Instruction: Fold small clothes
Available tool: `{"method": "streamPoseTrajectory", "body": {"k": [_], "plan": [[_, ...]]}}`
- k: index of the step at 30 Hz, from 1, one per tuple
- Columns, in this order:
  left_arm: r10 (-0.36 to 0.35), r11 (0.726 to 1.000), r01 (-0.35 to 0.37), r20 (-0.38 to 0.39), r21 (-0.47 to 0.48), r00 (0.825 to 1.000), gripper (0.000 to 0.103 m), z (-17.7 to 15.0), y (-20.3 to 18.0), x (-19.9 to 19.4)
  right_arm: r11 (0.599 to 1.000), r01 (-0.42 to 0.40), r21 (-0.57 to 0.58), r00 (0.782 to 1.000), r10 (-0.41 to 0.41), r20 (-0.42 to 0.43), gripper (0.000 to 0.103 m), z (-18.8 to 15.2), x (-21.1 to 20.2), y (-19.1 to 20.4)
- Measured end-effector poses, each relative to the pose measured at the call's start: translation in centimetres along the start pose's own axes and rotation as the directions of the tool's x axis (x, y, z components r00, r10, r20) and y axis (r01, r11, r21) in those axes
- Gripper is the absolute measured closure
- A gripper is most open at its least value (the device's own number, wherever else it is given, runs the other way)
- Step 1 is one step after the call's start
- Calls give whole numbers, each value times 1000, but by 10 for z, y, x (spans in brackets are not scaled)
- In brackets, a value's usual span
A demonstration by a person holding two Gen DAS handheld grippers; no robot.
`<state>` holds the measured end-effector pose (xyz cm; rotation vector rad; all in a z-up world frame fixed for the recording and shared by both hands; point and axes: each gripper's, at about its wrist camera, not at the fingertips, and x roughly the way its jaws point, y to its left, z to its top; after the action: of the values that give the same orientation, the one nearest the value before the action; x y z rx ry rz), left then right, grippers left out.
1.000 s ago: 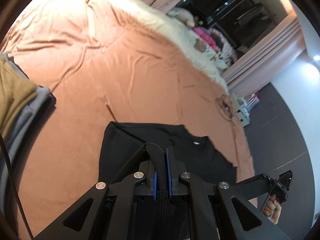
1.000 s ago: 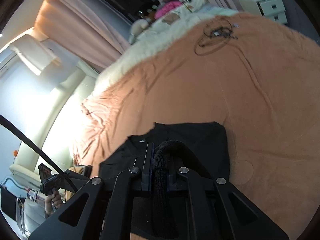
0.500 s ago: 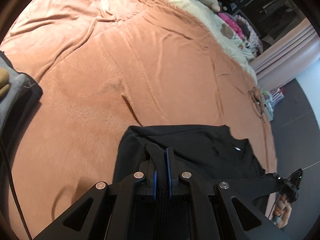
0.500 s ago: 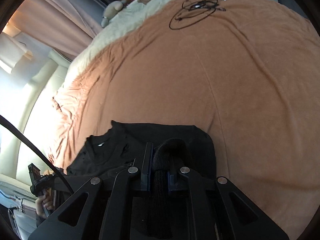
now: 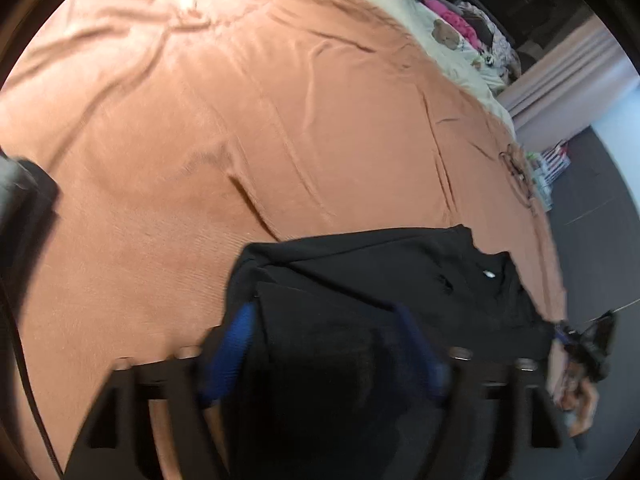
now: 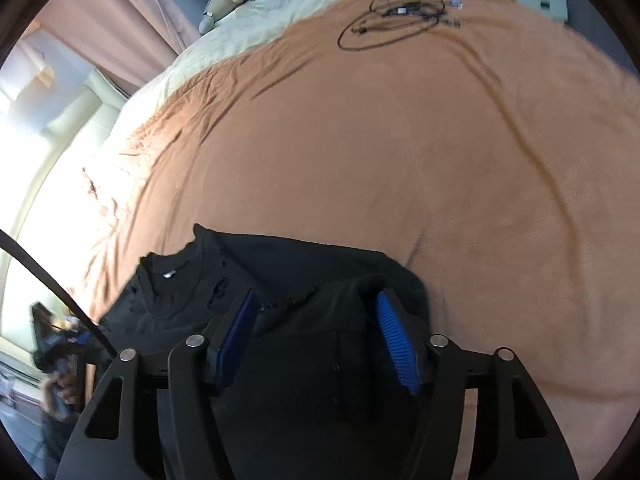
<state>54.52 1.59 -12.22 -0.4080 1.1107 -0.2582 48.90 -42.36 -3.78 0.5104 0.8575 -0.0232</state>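
A small white tag [image 6: 169,274] sits inside the collar of the black shirt [image 6: 304,268], too small for any writing to be read. The soft, matte garment lies doubled over at the near edge of the bed's napped orange-brown blanket [image 6: 400,152], with frayed holes near the neckline. Both the left gripper [image 5: 324,344] and the right gripper [image 6: 316,328] have their ribbed blue pads spread apart over the fold, while a looped black cable [image 6: 392,24] lies near the blanket's far edge.

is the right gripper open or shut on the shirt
Open: the right gripper has its blue pads spread apart, and the black shirt lies loose between them.
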Motion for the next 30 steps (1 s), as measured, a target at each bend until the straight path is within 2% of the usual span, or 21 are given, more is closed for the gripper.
{"method": "streamPoseTrajectory", "body": {"k": [2,4,7,10,15,21,25,30], "plan": [[18,999,-18,13,28,1000,19,-4,-4,-8,999,27,-30,1000,-27,2,42,-7,-8,3],[23,998,-23,-4,56,1000,19,-10,-7,-13,997,45,-67,999,-45,-3,42,-15,-16,10],[69,990,-65,-30,122,997,19,-22,-15,-13,988,69,-136,997,-71,-12,40,-27,-25,27],[117,974,-104,-55,202,992,19,-37,-24,-11,975,103,-197,994,-107,-13,35,-38,-31,41],[188,936,-151,-86,318,978,19,-55,-35,-2,952,156,-265,984,-172,-41,35,-56,-33,55],[314,863,-254,-70,438,947,19,-66,-40,10,903,272,-334,947,-313,-76,35,-67,-19,69],[362,848,-293,-78,441,929,19,-57,-31,26,873,336,-353,916,-390,-91,35,-65,2,74],[388,833,-333,-37,441,921,18,-34,-30,38,842,399,-363,892,-449,-61,35,-45,26,86]]}}
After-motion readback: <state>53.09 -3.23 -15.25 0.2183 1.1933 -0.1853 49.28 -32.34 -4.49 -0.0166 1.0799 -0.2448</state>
